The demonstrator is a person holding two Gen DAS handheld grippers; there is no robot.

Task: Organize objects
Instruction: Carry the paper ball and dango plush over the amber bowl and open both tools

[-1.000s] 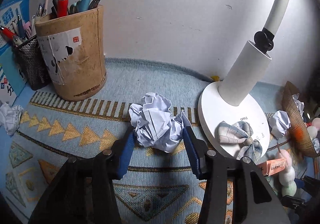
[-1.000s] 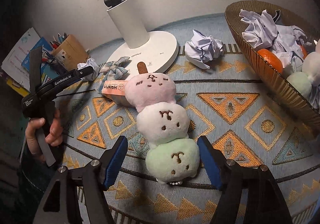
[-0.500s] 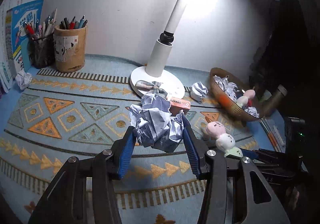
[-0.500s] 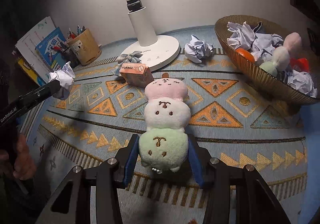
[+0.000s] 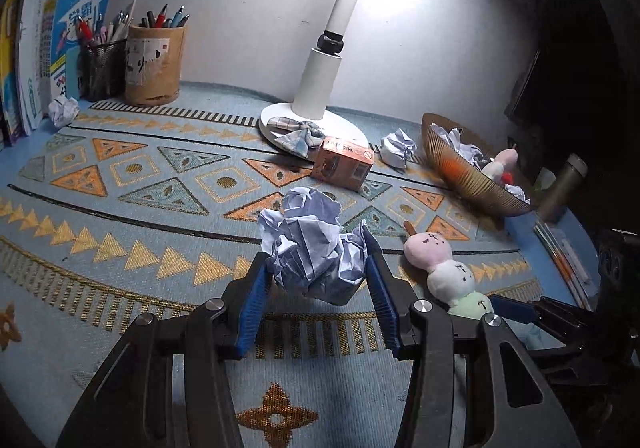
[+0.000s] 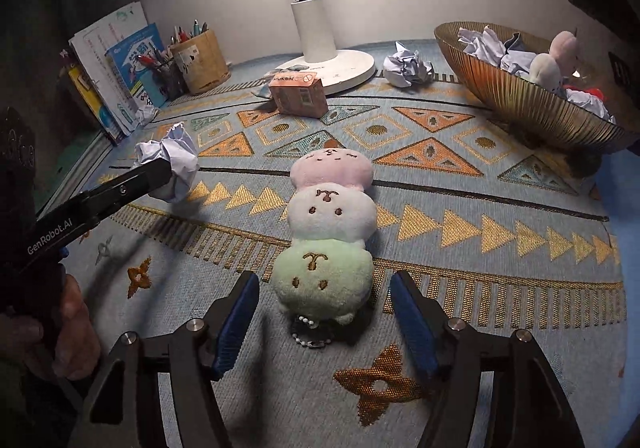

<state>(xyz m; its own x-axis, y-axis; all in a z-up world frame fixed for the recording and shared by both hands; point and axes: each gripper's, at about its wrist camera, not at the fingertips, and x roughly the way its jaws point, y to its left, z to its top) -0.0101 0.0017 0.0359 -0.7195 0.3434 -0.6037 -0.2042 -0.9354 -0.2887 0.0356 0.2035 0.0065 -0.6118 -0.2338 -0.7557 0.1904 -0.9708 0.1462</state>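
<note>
The left claw [image 5: 316, 288] holds a crumpled paper ball [image 5: 312, 244] above the worktop; being light and springy, it could slip out on the way to the ribbed bowl [image 6: 532, 103]. The right claw [image 6: 324, 312] is opening, its pads clear of the three-ball plush [image 6: 328, 232] lying between them, so the plush stays on the patterned blue mat [image 6: 460, 215]. A white desk lamp [image 6: 316, 27] lights a dim room.

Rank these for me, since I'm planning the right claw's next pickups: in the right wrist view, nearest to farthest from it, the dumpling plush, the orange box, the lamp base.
1. Dumpling plush, just ahead of the opening right claw.
2. Orange box, mid-mat, slightly left.
3. Lamp base, behind the box.
</note>
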